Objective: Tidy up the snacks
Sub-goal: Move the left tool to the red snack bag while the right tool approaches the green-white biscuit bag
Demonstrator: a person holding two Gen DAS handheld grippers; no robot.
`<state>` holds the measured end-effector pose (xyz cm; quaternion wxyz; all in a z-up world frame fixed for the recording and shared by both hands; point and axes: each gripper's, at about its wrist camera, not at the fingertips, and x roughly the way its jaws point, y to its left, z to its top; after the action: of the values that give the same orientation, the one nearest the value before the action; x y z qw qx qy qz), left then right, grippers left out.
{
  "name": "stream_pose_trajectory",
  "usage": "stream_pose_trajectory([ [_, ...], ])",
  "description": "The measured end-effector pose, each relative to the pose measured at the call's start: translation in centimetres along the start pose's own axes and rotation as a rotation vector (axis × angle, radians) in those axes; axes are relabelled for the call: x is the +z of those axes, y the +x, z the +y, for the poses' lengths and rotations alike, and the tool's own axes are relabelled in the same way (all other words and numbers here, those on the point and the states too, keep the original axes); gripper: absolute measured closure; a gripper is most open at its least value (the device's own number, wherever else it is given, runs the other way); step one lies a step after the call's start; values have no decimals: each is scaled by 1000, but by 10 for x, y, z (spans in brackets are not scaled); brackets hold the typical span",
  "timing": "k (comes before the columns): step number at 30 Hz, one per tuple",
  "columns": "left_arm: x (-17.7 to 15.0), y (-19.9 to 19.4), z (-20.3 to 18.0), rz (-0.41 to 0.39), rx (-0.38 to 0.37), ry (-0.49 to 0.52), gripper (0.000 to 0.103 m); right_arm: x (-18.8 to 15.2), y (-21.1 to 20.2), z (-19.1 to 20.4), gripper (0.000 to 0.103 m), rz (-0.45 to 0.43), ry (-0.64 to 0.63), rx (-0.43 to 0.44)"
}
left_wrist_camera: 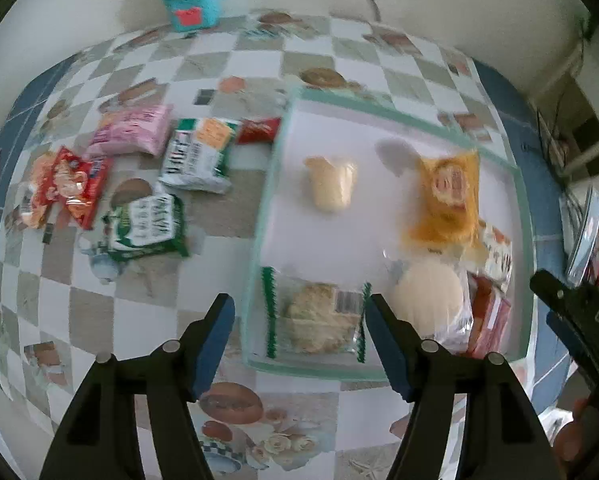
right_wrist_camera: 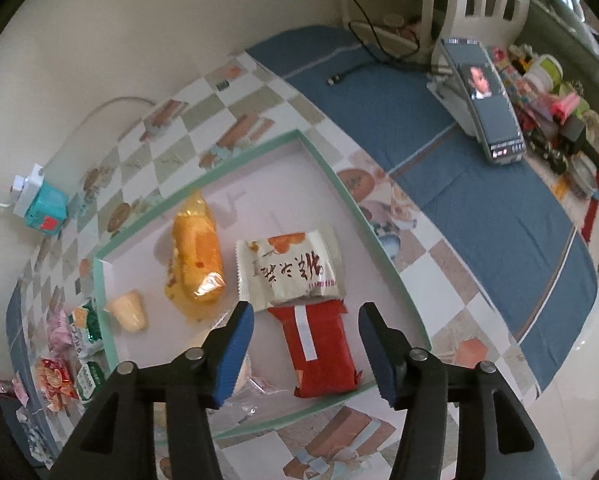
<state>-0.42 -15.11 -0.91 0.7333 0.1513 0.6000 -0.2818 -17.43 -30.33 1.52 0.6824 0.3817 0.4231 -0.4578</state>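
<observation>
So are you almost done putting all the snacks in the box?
About halfway. Already in the box: an orange packet, a white packet, a red packet, a small pale cup and a clear noodle packet. Both the left gripper and right gripper are open and hold nothing. Left on the table: the pink packet, green-and-white packets and red bags.

Glossy plastic snack wrappers [left_wrist_camera: 77,188], matt box [right_wrist_camera: 331,176], patterned tablecloth [left_wrist_camera: 99,312]
</observation>
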Motion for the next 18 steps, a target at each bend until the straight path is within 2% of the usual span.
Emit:
stream_pose_trajectory([
  [2,6,-6,11,-18,5,-38,18,1,-2,2,33,-12,0,7],
  [8,23,-20,56,-50,14,-180,17,-1,-3,9,16,-31,-19,33],
  [10,24,-23,76,-67,35,-242,17,-2,-3,11,2,-40,-24,49],
  [14,23,-29,119,-93,76,-367,16,-3,-2,18,0,-41,-41,71],
  [18,17,-32,158,-107,105,-482,16,-7,0,26,0,-34,-63,58],
])
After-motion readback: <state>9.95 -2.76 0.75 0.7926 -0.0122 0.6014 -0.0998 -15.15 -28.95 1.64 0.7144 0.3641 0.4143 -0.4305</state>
